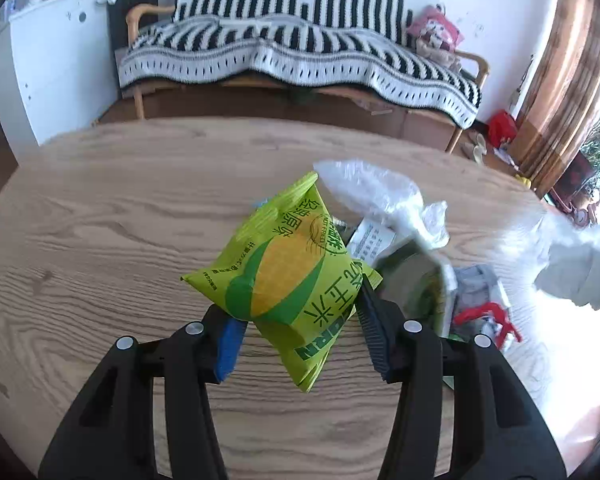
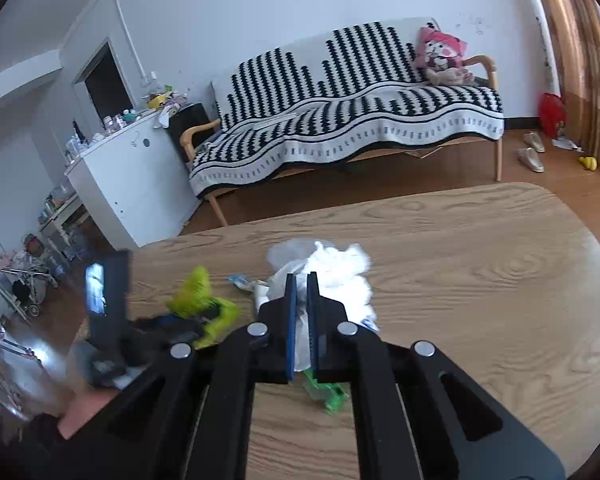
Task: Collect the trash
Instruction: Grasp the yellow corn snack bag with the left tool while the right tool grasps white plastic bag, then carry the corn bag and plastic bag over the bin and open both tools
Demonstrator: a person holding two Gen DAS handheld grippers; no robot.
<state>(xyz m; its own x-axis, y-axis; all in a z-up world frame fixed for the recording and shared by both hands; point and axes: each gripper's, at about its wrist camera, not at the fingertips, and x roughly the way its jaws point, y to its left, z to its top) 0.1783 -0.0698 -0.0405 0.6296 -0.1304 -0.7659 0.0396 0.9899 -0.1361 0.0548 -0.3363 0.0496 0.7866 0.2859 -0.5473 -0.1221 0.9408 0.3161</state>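
A green and yellow corn snack packet (image 1: 284, 280) hangs clear of the wooden table (image 1: 100, 240), tilted, with my left gripper (image 1: 294, 300) shut on its lower corners. To its right lies a crumpled white plastic bag (image 1: 380, 196) with wrappers and paper in it. In the right wrist view my right gripper (image 2: 301, 280) is shut on that white plastic bag (image 2: 340, 272), and white film shows between its blue pads (image 2: 291, 320). The left gripper with the packet (image 2: 204, 296) appears blurred at the left of that view.
A small wrapper (image 2: 242, 282) lies on the table behind the bag, and a green plastic scrap (image 2: 330, 394) shows under my right gripper. Beyond the table's far edge stand a striped-blanket sofa (image 1: 300, 52) and a white cabinet (image 1: 60, 64).
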